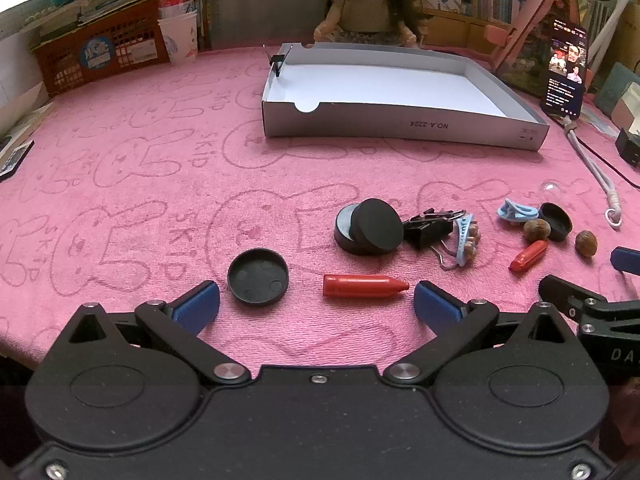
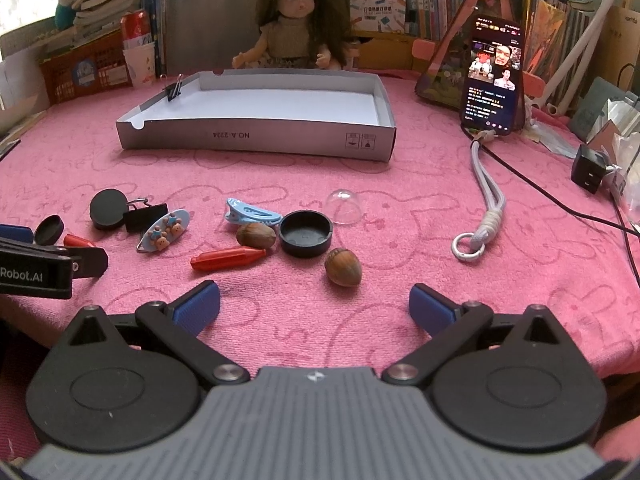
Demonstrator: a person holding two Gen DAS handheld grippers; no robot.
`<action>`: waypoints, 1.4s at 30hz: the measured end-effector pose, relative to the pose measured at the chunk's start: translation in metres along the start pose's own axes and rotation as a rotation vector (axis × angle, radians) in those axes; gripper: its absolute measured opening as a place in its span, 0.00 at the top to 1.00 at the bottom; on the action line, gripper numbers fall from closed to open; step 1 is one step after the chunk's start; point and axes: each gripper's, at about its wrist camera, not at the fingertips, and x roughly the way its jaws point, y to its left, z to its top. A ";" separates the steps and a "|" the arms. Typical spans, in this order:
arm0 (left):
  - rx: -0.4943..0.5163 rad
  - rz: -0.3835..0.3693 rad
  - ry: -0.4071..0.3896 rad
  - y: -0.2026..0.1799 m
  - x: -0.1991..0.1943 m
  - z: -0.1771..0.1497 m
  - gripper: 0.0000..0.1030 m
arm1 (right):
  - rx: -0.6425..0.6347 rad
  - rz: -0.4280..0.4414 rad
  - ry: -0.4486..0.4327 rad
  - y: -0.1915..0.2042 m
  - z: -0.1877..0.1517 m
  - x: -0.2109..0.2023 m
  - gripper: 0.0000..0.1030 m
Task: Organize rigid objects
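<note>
My left gripper (image 1: 316, 304) is open low over the pink cloth, with a black cap (image 1: 258, 277) and a red crayon-like piece (image 1: 364, 286) lying just ahead between its fingers. Further right lie stacked black lids (image 1: 368, 227), a black binder clip (image 1: 426, 230) and a blue hair clip (image 1: 466, 246). My right gripper (image 2: 314, 304) is open too, empty, with an acorn (image 2: 343, 267) just ahead. Beyond it lie a red piece (image 2: 228, 259), a second acorn (image 2: 256, 235), a black cap (image 2: 306, 233), a blue clip (image 2: 252, 214) and a clear dome (image 2: 343, 206).
A shallow white cardboard box (image 1: 400, 124) sits at the back with a binder clip (image 2: 174, 88) on its far-left corner. A lit phone (image 2: 492, 76), a grey lanyard (image 2: 486, 192), a black charger (image 2: 588, 170), a doll (image 2: 298, 28) and an orange basket (image 1: 100, 52) ring the cloth.
</note>
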 end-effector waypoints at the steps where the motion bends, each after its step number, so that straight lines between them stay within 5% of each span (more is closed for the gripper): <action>1: -0.001 -0.001 -0.001 0.000 0.000 0.000 0.01 | 0.001 0.000 0.003 0.000 0.000 0.000 0.00; 17: 0.036 0.014 -0.154 0.013 -0.031 -0.007 0.40 | 0.076 -0.004 -0.089 -0.020 0.000 -0.010 0.05; 22: 0.041 -0.069 -0.182 0.009 -0.044 -0.007 0.53 | 0.088 -0.012 -0.100 -0.026 0.000 -0.009 0.14; 25: 0.051 -0.117 -0.173 0.003 -0.046 -0.008 0.55 | 0.090 -0.007 -0.098 -0.027 -0.001 -0.008 0.21; 42: 0.014 -0.073 -0.108 -0.004 -0.022 -0.012 0.56 | 0.076 0.008 -0.110 -0.026 -0.003 -0.007 0.46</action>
